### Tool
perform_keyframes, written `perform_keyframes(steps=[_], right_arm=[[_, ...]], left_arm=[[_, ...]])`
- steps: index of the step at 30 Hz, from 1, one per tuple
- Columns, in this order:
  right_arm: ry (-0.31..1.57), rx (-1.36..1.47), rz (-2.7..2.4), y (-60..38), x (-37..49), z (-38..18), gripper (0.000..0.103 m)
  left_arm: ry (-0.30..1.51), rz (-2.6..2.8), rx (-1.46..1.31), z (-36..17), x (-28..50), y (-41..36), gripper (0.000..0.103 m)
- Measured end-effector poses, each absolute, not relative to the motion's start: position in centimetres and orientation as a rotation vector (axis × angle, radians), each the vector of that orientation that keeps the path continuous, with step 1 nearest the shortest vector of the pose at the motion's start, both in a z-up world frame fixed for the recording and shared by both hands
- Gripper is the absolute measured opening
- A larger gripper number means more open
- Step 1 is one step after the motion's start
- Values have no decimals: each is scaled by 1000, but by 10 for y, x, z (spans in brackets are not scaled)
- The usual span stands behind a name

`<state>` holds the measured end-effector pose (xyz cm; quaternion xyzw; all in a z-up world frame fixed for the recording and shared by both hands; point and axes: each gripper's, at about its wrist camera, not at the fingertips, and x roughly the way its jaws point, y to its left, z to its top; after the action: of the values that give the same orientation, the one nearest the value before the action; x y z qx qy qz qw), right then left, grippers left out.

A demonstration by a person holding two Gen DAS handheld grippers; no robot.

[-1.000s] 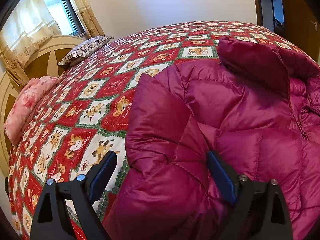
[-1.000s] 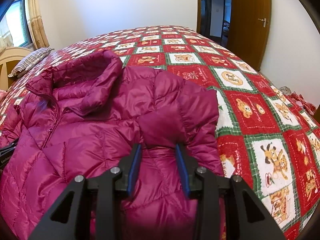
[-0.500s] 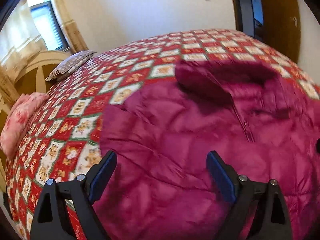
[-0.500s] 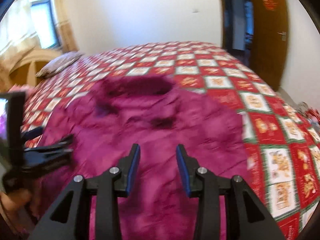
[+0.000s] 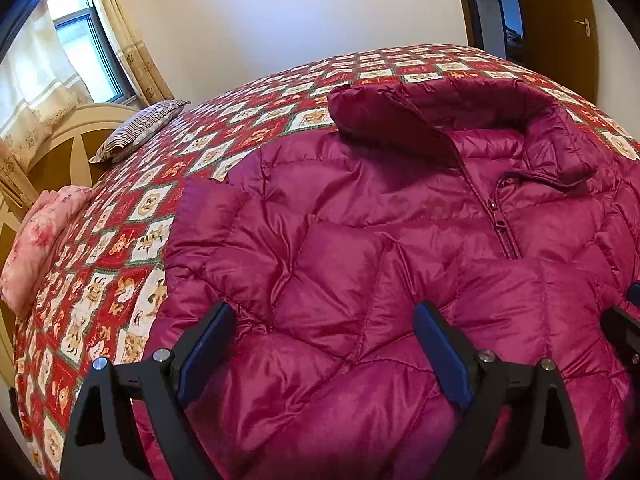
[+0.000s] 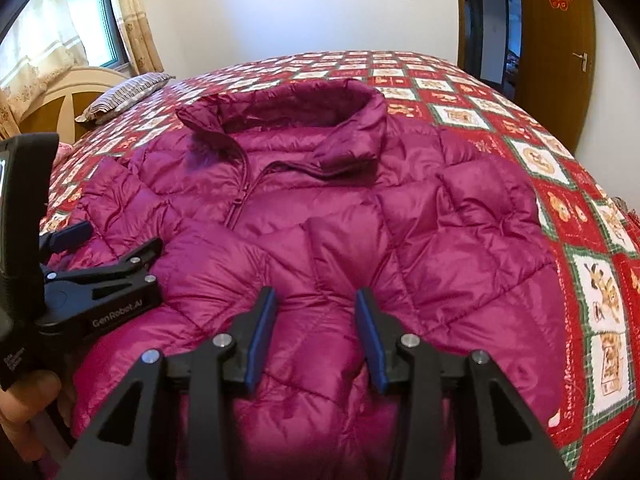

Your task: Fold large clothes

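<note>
- Magenta puffer jacket lies spread front-up across the middle of both views, on the bed; shiny quilted nylon in puffy diamond panels, stand-up collar at the top, zip partly done up
- Both sleeves look folded in over the chest, the padded cuffs lying across the centre of the frame
- Bedspread under it is a red, green and white check with small cartoon animal squares, running off to the right edge of the right wrist view
- My right gripper sits at lower centre, black with blue pads, jaws opening, nothing pinched between them, only jacket fabric beneath
- My left gripper is spread wide at the bottom of its own view, over the jacket, gripping nothing
- Its black body at the left edge of the right wrist view reads "GenRobot.AI" in pale letters
- Striped pillow upper left, pink floral bundle at far left
- Wooden door upper right carries a red paper character I cannot read
</note>
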<state>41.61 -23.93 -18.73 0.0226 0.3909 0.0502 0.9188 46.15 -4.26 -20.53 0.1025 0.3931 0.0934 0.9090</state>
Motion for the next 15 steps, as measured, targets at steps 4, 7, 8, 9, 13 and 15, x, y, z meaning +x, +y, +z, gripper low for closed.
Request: perform_keyframes(steps=[4, 7, 8, 9, 13, 15], right_arm=[[805, 37, 97, -238, 418, -189, 45], [807, 27, 93, -236, 419, -190, 46], [807, 22, 90, -235, 419, -190, 46], [806, 17, 87, -234, 419, -191, 46], [805, -1, 76, -231, 419, -191, 46], [805, 0, 76, -231, 419, -191, 46]], left_arm=[[810, 193, 211, -205, 461, -43, 92], [811, 192, 212, -205, 461, -42, 92], [812, 191, 210, -206, 461, -42, 92], [812, 190, 208, -206, 461, -42, 92], [815, 186, 202, -208, 461, -41, 92], [819, 185, 203, -208, 461, -41, 92]])
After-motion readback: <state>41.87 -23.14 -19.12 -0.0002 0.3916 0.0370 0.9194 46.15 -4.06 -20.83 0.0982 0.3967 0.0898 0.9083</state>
